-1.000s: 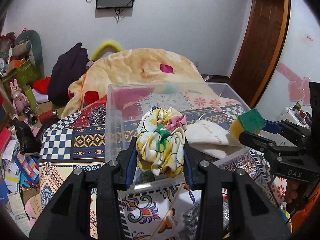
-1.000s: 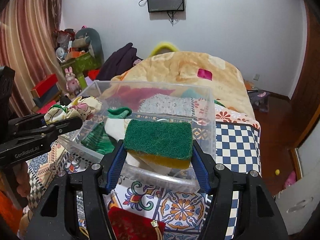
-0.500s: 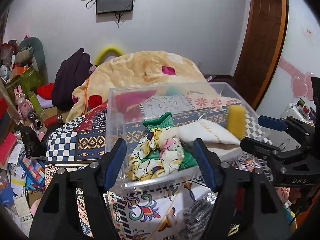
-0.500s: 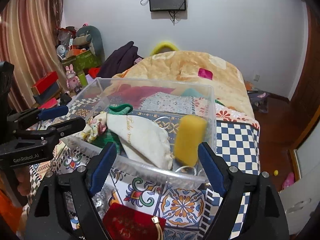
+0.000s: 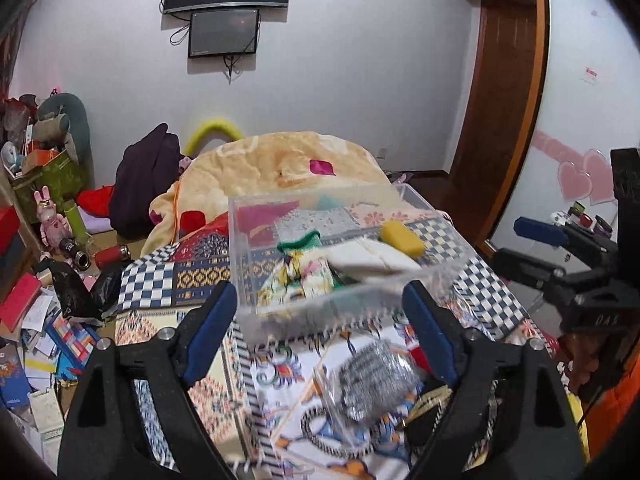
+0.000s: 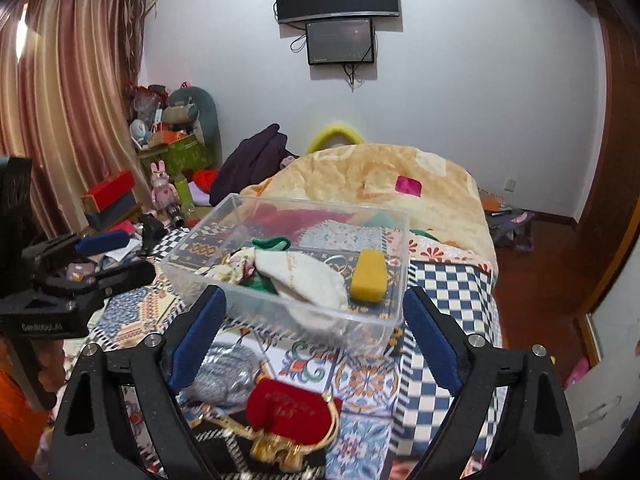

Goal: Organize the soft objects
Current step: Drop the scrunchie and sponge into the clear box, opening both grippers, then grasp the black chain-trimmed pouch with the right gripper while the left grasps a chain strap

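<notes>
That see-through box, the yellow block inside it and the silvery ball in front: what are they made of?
The box looks like clear, glossy hard plastic: the patterned cloth shows through its walls. The yellow block seems a matte foam sponge with soft, rounded edges. The silvery ball is probably a steel-wire scouring pad, shiny and tangled, though blurred.

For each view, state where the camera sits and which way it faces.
Left wrist: on the left gripper, open, facing the clear bin from its near left; right gripper at right.
Right wrist: on the right gripper, open, facing the bin from the near right; left gripper at left.
Shared: bin, yellow sponge, steel scrubber.
</notes>
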`<state>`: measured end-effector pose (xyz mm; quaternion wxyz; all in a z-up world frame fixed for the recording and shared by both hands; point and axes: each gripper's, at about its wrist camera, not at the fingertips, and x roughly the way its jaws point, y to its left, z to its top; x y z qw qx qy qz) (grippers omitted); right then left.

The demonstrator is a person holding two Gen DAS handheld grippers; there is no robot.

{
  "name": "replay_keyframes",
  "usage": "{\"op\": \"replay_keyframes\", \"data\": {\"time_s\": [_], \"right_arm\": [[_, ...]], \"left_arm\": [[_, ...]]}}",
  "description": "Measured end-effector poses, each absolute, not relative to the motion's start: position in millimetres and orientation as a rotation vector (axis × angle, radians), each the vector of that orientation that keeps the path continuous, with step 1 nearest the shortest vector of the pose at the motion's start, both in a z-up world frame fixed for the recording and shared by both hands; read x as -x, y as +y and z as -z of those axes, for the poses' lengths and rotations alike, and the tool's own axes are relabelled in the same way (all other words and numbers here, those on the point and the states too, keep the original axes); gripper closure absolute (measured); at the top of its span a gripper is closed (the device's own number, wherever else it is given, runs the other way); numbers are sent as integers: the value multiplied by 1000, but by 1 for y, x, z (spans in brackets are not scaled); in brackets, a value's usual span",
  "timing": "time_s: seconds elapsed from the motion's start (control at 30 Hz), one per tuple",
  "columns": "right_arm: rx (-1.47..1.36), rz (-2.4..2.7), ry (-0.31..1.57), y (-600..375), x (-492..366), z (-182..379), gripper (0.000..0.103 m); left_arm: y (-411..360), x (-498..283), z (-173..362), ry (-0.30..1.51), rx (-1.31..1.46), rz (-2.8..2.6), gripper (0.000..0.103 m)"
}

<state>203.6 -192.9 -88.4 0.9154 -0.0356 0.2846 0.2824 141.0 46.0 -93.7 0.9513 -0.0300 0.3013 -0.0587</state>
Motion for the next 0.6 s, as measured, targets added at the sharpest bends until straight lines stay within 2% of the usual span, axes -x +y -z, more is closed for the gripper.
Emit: {"op": "replay_keyframes", "data": {"time_s": [0.6], "right_arm": [[100, -613, 795, -184, -151, 156, 11]], "left_arm": [[45, -77, 182, 823, 76, 72, 13]]}}
